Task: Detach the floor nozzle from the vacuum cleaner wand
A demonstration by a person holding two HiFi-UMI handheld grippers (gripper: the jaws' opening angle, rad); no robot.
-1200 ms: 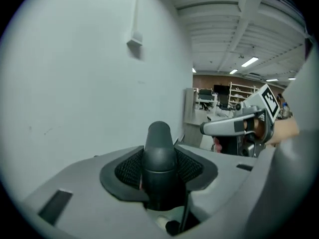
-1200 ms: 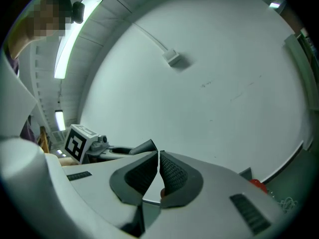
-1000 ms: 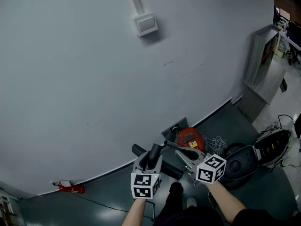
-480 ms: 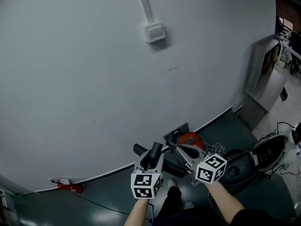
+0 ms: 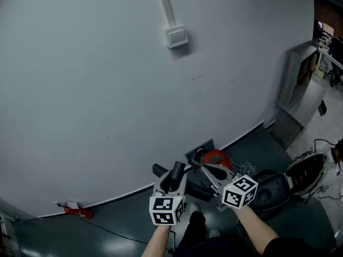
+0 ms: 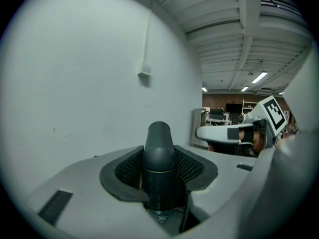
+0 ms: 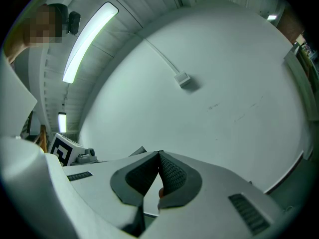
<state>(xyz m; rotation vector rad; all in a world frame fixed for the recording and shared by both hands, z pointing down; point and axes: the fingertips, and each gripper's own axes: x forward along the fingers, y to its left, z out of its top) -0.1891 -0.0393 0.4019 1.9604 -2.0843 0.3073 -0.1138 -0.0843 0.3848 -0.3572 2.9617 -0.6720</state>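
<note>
My left gripper (image 5: pixel 172 181) is shut on a dark grey vacuum tube (image 5: pixel 176 171) that stands up out of its jaws. In the left gripper view the tube (image 6: pixel 158 143) sits upright between the ribbed pads (image 6: pixel 130 169), which press on both sides. A black bar-shaped piece (image 5: pixel 159 170) shows just behind and below that gripper; I cannot tell whether it joins the tube. My right gripper (image 5: pixel 199 167) hangs close to the right of the left one, apart from the tube. Its jaws (image 7: pixel 159 171) are shut with nothing between them.
A red canister vacuum (image 5: pixel 217 157) stands on the dark floor by the wall, with a black vacuum body (image 5: pixel 270 189) and an open lid (image 5: pixel 305 167) to its right. A grey cabinet (image 5: pixel 297 79) stands at the right. A wall box (image 5: pixel 177 36) hangs above. A small red object (image 5: pixel 72 210) lies at the left.
Both grippers have lifted a little, side by side as before. The left still grips the tube, and the right stays shut.
</note>
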